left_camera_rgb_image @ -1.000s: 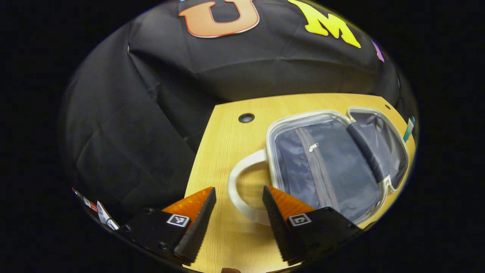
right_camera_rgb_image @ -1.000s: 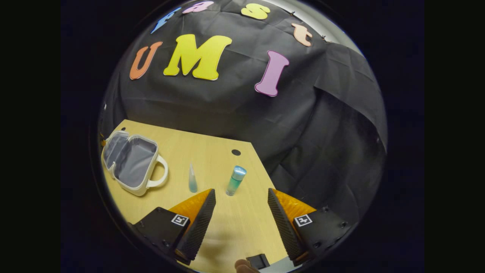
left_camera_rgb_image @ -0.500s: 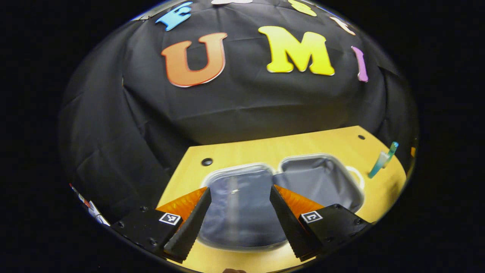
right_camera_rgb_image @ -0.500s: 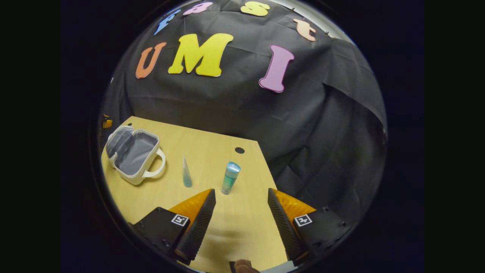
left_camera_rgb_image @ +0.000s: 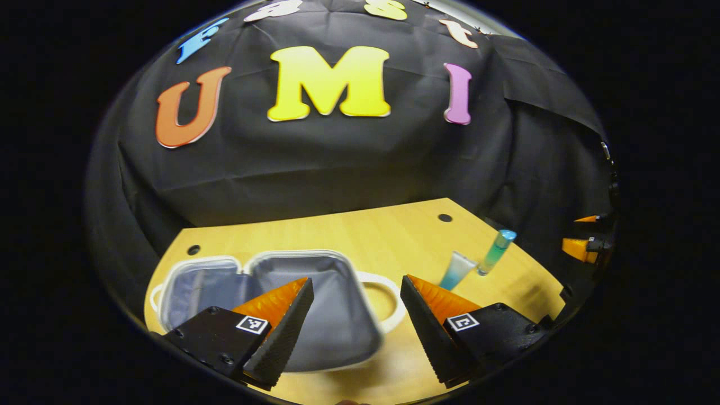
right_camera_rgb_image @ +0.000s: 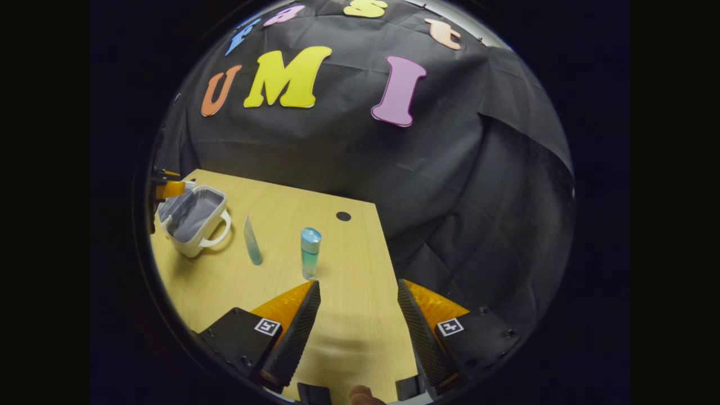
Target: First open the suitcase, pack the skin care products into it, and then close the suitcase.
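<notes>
The suitcase (left_camera_rgb_image: 264, 304) is lying open flat on the table (left_camera_rgb_image: 360, 236), both grey-lined halves facing up and holding nothing, its white handle (left_camera_rgb_image: 388, 298) pointing toward the products. In the right gripper view the suitcase (right_camera_rgb_image: 191, 216) is sitting at the table's far left corner.

The tube (left_camera_rgb_image: 457, 270) and the bottle (left_camera_rgb_image: 495, 250) are sitting side by side on the bare table, apart from the suitcase on its handle side. In the right gripper view the bottle (right_camera_rgb_image: 310, 252) is standing upright just ahead of the gripper and the tube (right_camera_rgb_image: 252, 241) is lying between the bottle and the suitcase.

The left gripper (left_camera_rgb_image: 357, 332) is hovering over the front edge of the suitcase, fingers spread wide, pinching nothing. The right gripper (right_camera_rgb_image: 359, 332) is hanging above the near part of the table (right_camera_rgb_image: 349, 315), fingers also spread and gripping nothing, aimed roughly at the bottle.

Step judged: opening looks done, packing is starting, nothing packed yet. Next move likely calls for the right gripper going forward and down so the bottle sits between its fingers, then squeezing on the body, lifting clear and carrying it over to an open half. The bottle is tall and narrow, so a nudge from one finger could be tipping it. The tube lying flat will be needing a low pinch.
</notes>
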Available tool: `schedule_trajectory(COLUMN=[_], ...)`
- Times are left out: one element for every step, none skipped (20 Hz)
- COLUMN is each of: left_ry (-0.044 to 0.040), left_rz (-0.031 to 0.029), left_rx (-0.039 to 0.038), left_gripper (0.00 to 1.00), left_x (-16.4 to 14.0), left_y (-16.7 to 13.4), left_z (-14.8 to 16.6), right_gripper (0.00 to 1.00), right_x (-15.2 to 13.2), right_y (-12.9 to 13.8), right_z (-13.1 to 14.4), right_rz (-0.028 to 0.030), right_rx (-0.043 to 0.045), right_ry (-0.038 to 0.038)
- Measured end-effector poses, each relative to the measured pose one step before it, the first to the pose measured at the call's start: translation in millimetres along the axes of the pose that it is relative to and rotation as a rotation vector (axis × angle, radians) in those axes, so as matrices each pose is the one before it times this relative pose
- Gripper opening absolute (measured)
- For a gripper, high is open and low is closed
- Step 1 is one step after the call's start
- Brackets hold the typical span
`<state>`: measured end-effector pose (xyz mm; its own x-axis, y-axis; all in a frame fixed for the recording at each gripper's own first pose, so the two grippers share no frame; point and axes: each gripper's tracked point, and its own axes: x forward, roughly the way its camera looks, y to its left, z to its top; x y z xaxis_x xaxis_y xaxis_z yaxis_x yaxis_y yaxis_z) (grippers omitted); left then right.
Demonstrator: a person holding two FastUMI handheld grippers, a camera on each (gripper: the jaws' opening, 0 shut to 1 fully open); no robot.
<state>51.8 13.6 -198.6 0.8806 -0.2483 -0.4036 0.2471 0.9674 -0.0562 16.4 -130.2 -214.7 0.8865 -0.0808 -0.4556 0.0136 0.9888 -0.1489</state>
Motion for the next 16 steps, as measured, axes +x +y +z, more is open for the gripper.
schedule_trajectory(left_ry=[0.00912,0.01045,0.01382,0.01303,0.0151,0.01251,0.00934,0.00846,0.00451,0.00584,0.00449,0.00048,0.00632,0.00219,0.00647,0.00355], left_rz=[-0.02714,-0.02799,-0.0237,-0.02023,-0.01748,-0.01154,-0.01284,-0.00661,-0.00275,0.00216,0.00642,0.01555,0.01886,0.01751,0.01928,0.01476], left_rx=[0.00856,0.00835,0.00708,0.00514,0.00012,-0.00116,-0.00617,-0.00782,-0.00911,-0.01182,-0.01184,-0.00724,-0.00643,-0.00592,-0.00386,-0.00186], left_gripper=[0.99,0.99,0.99,0.99,0.99,0.99,0.99,0.99,0.99,0.99,0.99,0.99,0.99,0.99,0.99,0.98], left_x=[7.18,6.46,7.82,7.84,10.23,9.88,10.2,9.61,12.07,11.46,11.77,10.26,10.97,10.67,10.11,8.86], left_y=[-21.44,-19.83,-18.09,-15.41,-12.88,-10.89,-10.11,-6.76,-4.98,-2.84,-1.81,1.49,1.95,2.18,0.87,1.88], left_z=[-3.13,-5.35,-6.24,-6.24,-4.34,-5.71,-4.56,-3.89,-4.61,-3.11,-3.23,-1.53,-4.04,-3.24,-3.41,-2.87], right_gripper=[0.82,0.82,0.82,0.82,0.82,0.82,0.82,0.82,0.82,0.82,0.82,0.82,0.82,0.82,0.82,0.84], right_x=[2.31,2.32,2.45,3.15,2.36,2.62,3.74,3.71,3.75,3.4,3.55,4.37,3.22,4.11,3.67,3.82], right_y=[-6.44,-6.06,-5.38,-2.76,-4.44,-3.85,-2.27,-0.45,-0.99,0.93,1.44,0.47,0.51,1.09,1.42,1.93], right_z=[-3.85,-2.49,-2.42,-3.59,-3.19,-5.04,-3.53,-3.73,-2.19,-1.27,-1.08,-2.84,-1.41,-2.07,-0.16,-0.95], right_rz=[-0.00043,-0.0006,-0.00043,0.00093,-0.00097,0.00121,0.00278,0.00415,0.00636,0.01058,0.00893,0.00691,0.00769,0.0055,0.00512,0.00496], right_rx=[0.00067,0.0021,0.00199,0.00024,-0.00326,-0.00424,-0.0046,-0.00652,-0.00593,-0.00096,-0.00306,-0.00272,-0.00385,-0.00769,-0.01032,-0.00867], right_ry=[0.00682,0.00642,0.00623,0.00719,0.00827,0.00822,0.00787,0.00717,0.0057,0.00106,0.0038,0.00764,0.00632,0.00376,0.00122,0.00189])
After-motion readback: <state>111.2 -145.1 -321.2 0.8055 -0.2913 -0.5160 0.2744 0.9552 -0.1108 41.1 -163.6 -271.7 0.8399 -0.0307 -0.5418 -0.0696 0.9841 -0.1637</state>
